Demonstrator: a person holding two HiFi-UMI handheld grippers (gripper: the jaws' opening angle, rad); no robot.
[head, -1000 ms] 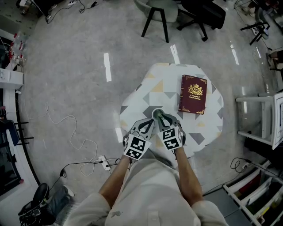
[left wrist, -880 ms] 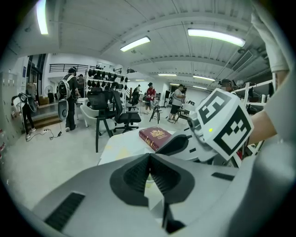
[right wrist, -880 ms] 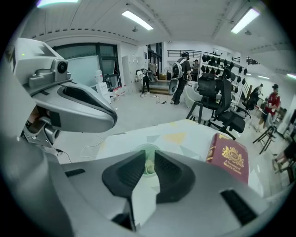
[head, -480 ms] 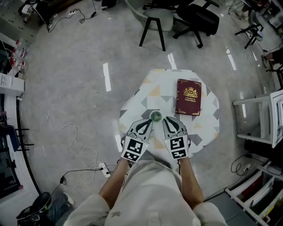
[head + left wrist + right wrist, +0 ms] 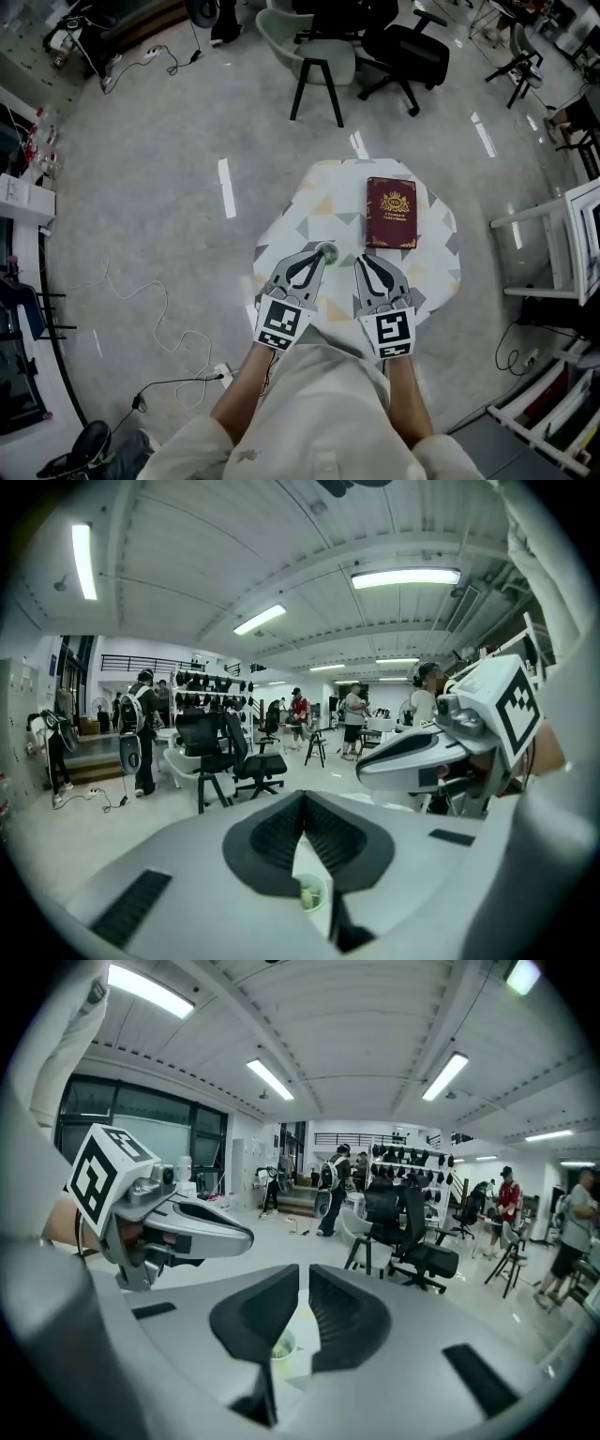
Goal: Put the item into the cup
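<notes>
green cup (image 5: 326, 251): on table (image 5: 436, 258), touching left gripper (image 5: 315, 257) tip
item (image 5: 307, 895): pale, inside cup
left gripper: jaws closed, empty
right gripper (image 5: 367, 262): jaws near-closed, empty, beside cup
book (image 5: 391, 213): beyond cup

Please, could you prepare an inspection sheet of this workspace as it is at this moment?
Surface: small table with a triangle pattern.
Job's things: green cup upright near the table's near edge; something pale lies inside, kind not clear.
Clutter: one dark red book, flat, on the table's far right part, apart from the cup.
Grippers: left tool shut, empty, tips at the cup's rim, contact cannot be told; right tool shut, empty, right of the cup.
Cables: white cable looped on the floor, left of the table, near a power strip.
Surroundings: grey chair and black office chair beyond the table.
</notes>
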